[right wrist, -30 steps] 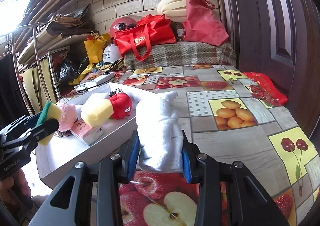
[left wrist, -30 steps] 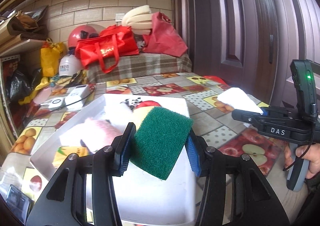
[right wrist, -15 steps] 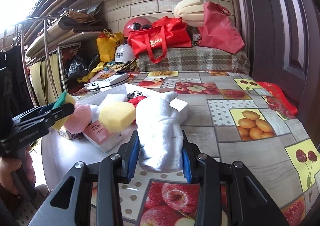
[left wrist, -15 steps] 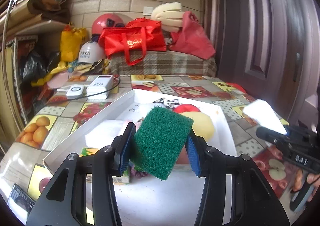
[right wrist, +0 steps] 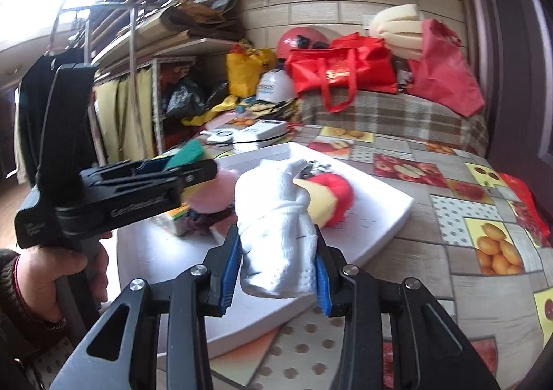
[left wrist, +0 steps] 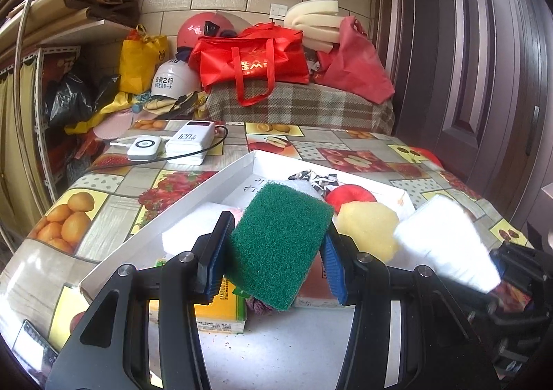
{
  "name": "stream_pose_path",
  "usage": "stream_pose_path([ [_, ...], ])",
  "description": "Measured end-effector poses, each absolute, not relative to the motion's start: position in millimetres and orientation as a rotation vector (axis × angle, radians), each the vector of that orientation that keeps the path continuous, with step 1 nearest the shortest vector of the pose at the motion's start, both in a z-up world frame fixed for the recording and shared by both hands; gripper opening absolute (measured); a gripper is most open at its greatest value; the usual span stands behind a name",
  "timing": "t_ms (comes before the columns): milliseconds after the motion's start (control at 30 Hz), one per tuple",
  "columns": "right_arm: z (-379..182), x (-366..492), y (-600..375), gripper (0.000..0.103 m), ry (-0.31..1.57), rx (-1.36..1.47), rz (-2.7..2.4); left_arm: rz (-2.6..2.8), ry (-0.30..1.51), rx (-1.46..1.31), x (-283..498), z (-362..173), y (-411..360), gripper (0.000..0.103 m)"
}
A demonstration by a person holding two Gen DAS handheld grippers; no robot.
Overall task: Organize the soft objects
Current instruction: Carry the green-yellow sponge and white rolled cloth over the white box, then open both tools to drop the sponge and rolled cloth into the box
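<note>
My left gripper point(left wrist: 273, 258) is shut on a green scouring sponge point(left wrist: 280, 241) and holds it over the near end of a white tray point(left wrist: 172, 213). My right gripper point(right wrist: 276, 269) is shut on a rolled white sock point(right wrist: 276, 217), above the tray's near edge point(right wrist: 380, 238). In the tray lie a yellow sponge point(left wrist: 369, 227), a red plush toy point(left wrist: 349, 193), a pink fluffy ball point(right wrist: 207, 196), a white foam block point(left wrist: 186, 234) and small boxes point(left wrist: 217, 314). The sock also shows at the right of the left wrist view point(left wrist: 446, 241).
Two white power banks point(left wrist: 169, 146) with a black cable lie on the fruit-print tablecloth point(left wrist: 103, 210) beyond the tray. Red bags point(left wrist: 252, 62), helmets point(left wrist: 172, 79) and foam point(left wrist: 311, 24) pile up at the back. A dark door point(left wrist: 484, 79) stands at the right. Shelves point(right wrist: 145, 55) stand left.
Both grippers have swung leftward and come closer together over the tray's near end, each still holding its object. The sock now sits close beside the left gripper.
</note>
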State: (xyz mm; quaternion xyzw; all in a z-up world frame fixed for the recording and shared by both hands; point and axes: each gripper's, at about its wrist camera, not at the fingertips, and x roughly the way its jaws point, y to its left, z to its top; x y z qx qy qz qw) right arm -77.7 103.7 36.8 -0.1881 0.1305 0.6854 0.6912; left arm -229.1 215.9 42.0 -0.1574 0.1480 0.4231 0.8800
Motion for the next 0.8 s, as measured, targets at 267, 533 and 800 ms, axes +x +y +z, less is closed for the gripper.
stream_pose_path([
  [267,21.8,-95.5,145.1,0.037,0.329,-0.605,1.509,0.89,0.3,-0.328,-231.8,42.7,216.4,0.048],
  [533,24.1,-58.0,163.0,0.037,0.445,-0.465,1.386,0.882,0.317,-0.321,-227.5,42.2,215.6,0.048],
  [800,30.7,-80.9,151.2,0.037,0.323,-0.476,1.442,0.882,0.323,-0.319,-226.7,42.5,216.3,0.049],
])
